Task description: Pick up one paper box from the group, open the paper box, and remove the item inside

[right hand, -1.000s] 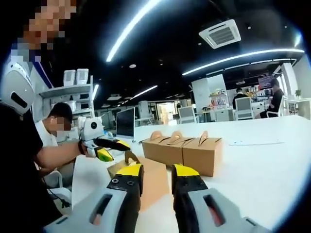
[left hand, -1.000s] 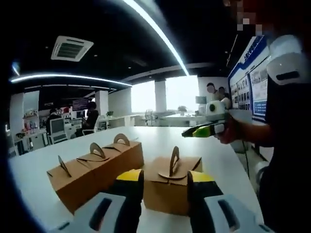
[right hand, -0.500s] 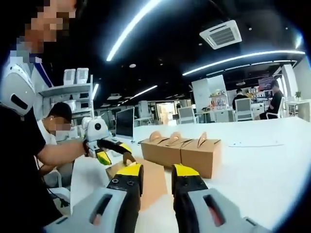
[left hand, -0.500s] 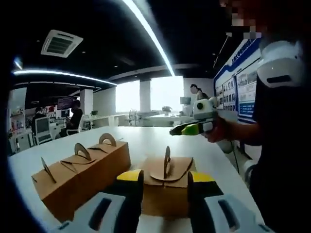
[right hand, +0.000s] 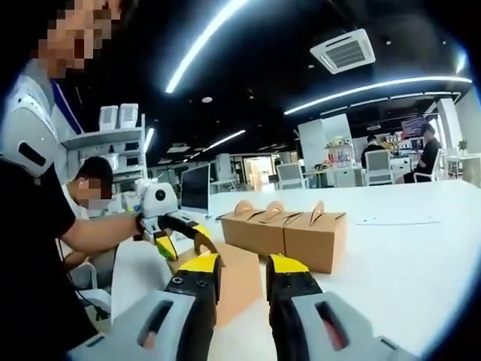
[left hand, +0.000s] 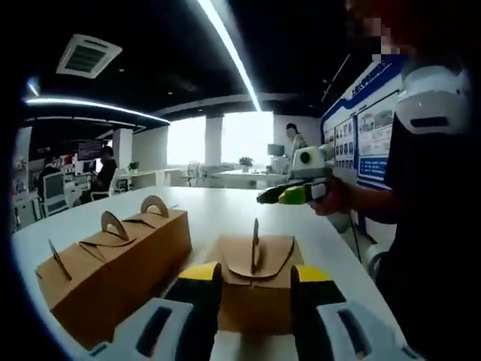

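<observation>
While we hold the left hand-held gripper low over the table, its two yellow-tipped jaws stand apart with nothing between them, framing the single paper box that sits just ahead. We judge the jaws are spread this way so that they can close on the box's sides or on its upright handle tab, which rises in the gap between them. In the right gripper view the same hand-held gripper reaches in from the left, its tips just above that box's handle; whether they touch it we cannot tell. The right hand-held gripper is likewise open and empty, its jaws pointing at the near corner of the single paper box from the other side. That placement looks like readiness to steady the box or work the flaps once it is lifted. The box stands closed, apart from the row of paper boxes, which sit side by side and touching one another, further along the table. Being separate, it is the easiest one to take without disturbing the rest. Beyond the table lies an open office with desks, monitors and seated people.
</observation>
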Available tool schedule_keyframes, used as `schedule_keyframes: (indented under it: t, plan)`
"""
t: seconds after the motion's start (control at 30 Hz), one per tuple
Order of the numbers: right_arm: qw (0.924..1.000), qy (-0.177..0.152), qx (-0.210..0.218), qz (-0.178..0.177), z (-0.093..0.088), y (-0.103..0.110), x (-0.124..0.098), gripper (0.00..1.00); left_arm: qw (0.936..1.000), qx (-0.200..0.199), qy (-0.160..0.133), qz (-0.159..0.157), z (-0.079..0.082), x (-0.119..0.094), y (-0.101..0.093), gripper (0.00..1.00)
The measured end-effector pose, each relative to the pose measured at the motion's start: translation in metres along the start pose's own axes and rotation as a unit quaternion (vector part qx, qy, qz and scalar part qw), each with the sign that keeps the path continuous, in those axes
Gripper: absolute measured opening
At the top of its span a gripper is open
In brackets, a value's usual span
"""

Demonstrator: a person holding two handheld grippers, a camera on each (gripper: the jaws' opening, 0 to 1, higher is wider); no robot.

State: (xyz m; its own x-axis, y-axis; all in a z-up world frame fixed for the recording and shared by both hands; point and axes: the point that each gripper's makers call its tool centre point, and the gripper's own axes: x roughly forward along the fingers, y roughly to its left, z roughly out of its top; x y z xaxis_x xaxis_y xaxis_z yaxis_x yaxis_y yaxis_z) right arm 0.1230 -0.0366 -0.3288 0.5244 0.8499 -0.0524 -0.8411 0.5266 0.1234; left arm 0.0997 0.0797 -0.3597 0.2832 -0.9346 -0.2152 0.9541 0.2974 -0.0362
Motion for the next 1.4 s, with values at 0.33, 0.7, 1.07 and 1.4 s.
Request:
schedule_keyframes:
  t: [0.33,0.7,1.07,1.4]
  plan:
    - [1.0000,0.000,-0.001,-0.007,-0.003,0.001,-0.007,0.25,0.9999,-0.009,-0.007,-0.009,-0.001,-0.003,0.003,0.39]
    - [0.9995,0.010,-0.022,-0.021,-0.007,0.008,-0.019,0.25,0.9998,-0.013,-0.014,-0.009,-0.002,-0.004,0.005,0.38]
    - [0.9892,0.059,-0.130,-0.035,0.007,0.026,-0.020,0.24,0.9997,-0.013,-0.021,-0.001,-0.001,-0.003,0.007,0.36]
    - [0.9372,0.163,-0.307,-0.024,-0.010,0.069,0.012,0.24,1.0000,-0.005,-0.004,-0.006,-0.003,-0.003,0.006,0.36]
